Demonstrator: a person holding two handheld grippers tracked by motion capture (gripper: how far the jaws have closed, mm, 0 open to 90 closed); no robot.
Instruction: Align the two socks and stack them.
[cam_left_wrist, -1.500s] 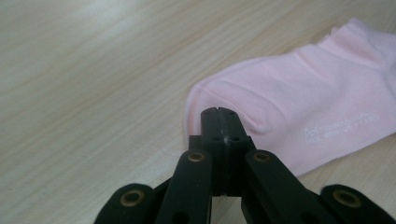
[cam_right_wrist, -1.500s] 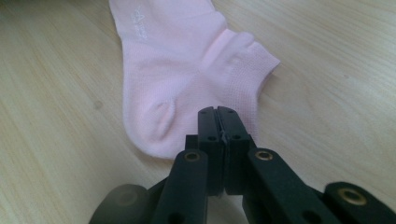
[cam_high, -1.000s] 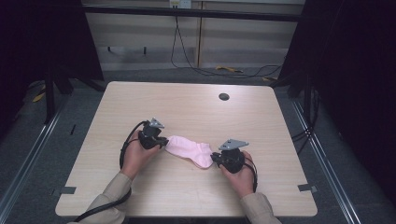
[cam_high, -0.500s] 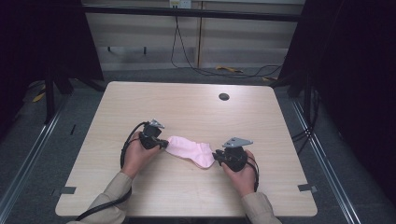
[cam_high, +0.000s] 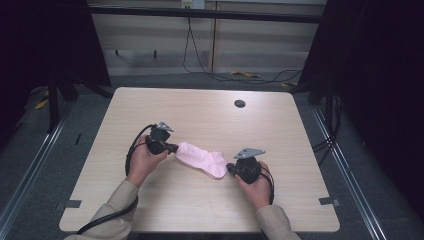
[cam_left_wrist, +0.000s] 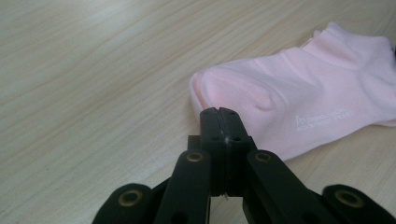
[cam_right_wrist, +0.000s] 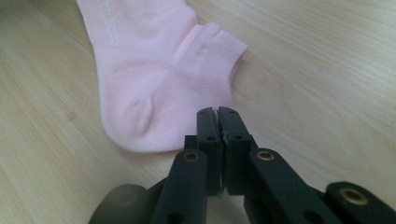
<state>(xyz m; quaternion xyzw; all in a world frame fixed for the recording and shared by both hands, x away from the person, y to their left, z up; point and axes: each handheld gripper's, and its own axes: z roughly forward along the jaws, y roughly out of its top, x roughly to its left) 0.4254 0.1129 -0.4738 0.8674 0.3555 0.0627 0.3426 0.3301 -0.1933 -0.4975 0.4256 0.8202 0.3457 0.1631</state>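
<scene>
Wood table, pink sock flat btwn grippers. Left gripper jaws pinched on sock's toe edge. Right gripper has just been closing, now clamped at the heel end; fabric btwn pads hard to see.

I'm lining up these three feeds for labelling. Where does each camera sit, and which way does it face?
High view: above the person's side, looking forward and down on the table; forearms and both hands show.
Left gripper view: rides the left gripper, looking along its shut jaws at the pink sock.
Right gripper view: rides the right gripper, shut jaws at the sock's edge.
All views share the sock.
</scene>
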